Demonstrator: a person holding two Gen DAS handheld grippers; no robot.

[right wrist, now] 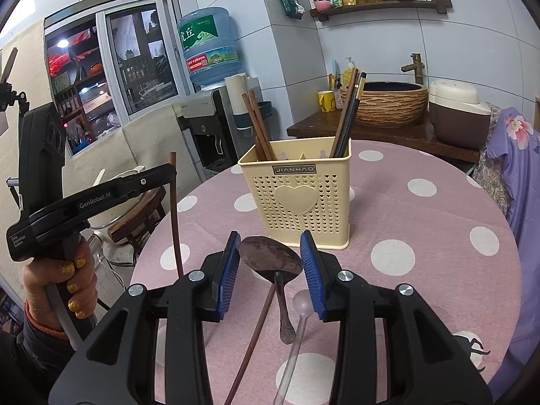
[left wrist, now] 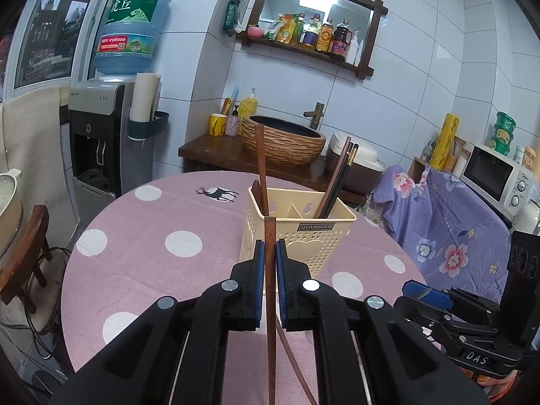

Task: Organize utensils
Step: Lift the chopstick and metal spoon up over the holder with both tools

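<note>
The left tongs (left wrist: 270, 253) are clenched on a single brown wooden chopstick (left wrist: 270, 290), which stands nearly upright between the blue pads, its top end poking above them and its lower length running down behind the fingers. In the right wrist view the same chopstick hangs from the left tongs off to the left side of the right tongs, clear of the surface (right wrist: 438, 222), with the hand (right wrist: 64, 290) of the person wrapped round the handle.

Straight ahead of the left tongs, just beyond the chopstick's top end, stands the cream perforated utensil holder (left wrist: 303, 236). Its left compartment holds brown chopsticks (left wrist: 260, 165) leaning left; its right compartment holds dark chopsticks (left wrist: 339, 182) leaning right.

The right tongs (right wrist: 271, 256) are released, the pads standing apart and gripping nothing. Between them, lying on the pink polka-dot surface, is a dark metal spoon (right wrist: 270, 260), bowl toward the holder and handle toward the camera. Just left of its handle lies another brown chopstick (right wrist: 256, 334), and just right of it a clear plastic spoon (right wrist: 298, 324). The holder stands near, just beyond the spoon's bowl.
</note>
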